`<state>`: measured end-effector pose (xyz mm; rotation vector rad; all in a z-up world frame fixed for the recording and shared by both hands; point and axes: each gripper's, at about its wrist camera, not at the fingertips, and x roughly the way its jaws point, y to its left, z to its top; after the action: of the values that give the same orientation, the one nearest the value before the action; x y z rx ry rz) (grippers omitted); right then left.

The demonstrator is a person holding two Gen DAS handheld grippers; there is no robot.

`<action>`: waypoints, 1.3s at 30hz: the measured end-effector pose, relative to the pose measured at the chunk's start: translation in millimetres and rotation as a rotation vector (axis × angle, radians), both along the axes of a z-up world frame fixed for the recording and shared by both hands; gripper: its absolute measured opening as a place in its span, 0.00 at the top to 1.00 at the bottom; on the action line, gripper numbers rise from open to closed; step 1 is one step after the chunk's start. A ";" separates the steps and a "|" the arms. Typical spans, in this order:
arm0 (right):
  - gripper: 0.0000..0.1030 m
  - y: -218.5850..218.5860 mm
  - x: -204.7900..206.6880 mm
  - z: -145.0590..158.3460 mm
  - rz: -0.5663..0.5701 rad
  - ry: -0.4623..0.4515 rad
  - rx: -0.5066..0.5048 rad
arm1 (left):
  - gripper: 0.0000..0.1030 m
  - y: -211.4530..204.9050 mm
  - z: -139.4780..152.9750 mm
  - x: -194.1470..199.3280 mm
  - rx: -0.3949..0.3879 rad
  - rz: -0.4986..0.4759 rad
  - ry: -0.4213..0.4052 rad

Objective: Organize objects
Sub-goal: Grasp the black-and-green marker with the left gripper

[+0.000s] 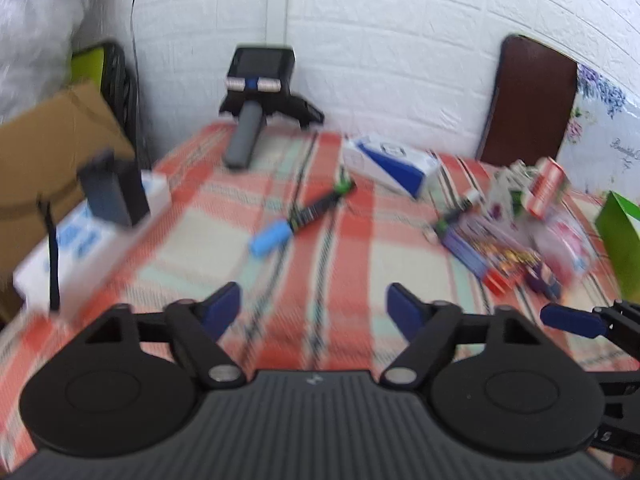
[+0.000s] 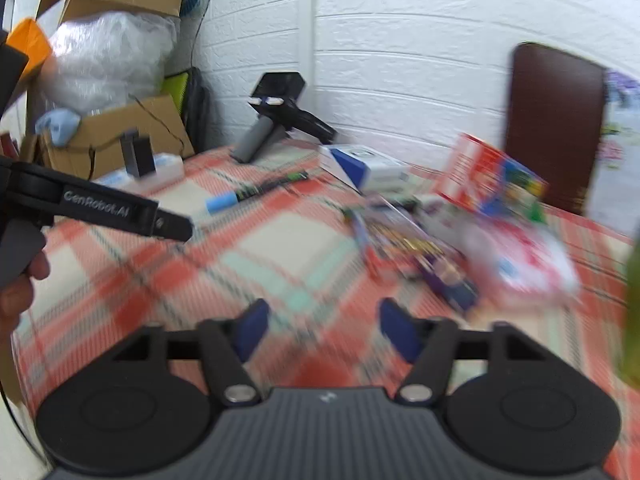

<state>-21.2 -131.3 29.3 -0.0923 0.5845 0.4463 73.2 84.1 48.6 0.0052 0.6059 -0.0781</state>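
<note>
Hovering level above the plaid tablecloth (image 1: 280,248), both tools, left (image 1: 313,306) and right (image 2: 323,326), gape empty.

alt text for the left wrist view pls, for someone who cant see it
Blurred fisheye view along the open left gripper, which holds nothing above a red plaid tablecloth. On the cloth ahead lie a blue-capped marker, a blue and white box and a heap of colourful packets at right. A white brick wall stands behind.

Bright, even light; both fisheye views motion-blurred, edges bent and dark-cornered.
</note>
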 end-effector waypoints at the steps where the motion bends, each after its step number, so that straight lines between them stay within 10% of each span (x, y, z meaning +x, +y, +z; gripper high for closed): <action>1: 0.56 7.6 13.6 0.8 0.005 0.006 0.008 | 0.37 1.8 0.6 14.1 0.040 -0.011 -0.019; 10: 0.58 48.4 103.9 -6.9 -0.018 0.087 0.135 | 0.52 14.5 -36.3 118.5 0.231 -0.195 0.063; 16: 0.58 54.2 124.4 -18.2 -0.040 0.123 0.179 | 0.81 9.6 -46.9 136.5 0.133 -0.311 0.139; 23: 0.59 19.7 95.2 -7.2 -0.112 0.094 0.251 | 0.81 -10.7 -28.5 94.8 -0.228 -0.404 0.295; 27: 0.59 -20.5 52.6 -2.3 -0.149 0.076 0.251 | 0.81 -40.4 -36.1 49.0 -0.305 -0.432 0.344; 34: 0.58 -78.0 -1.5 -12.0 -0.205 0.155 0.238 | 0.81 -97.4 -40.2 -41.9 -0.191 -0.486 0.311; 39: 0.58 -109.3 -27.5 -22.6 -0.275 0.174 0.257 | 0.56 -108.4 -22.5 -68.4 -0.105 -0.532 0.325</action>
<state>-48.7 -240.5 6.8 0.2724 0.6942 0.2594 4.8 -24.3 26.1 0.0526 0.9130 -0.6365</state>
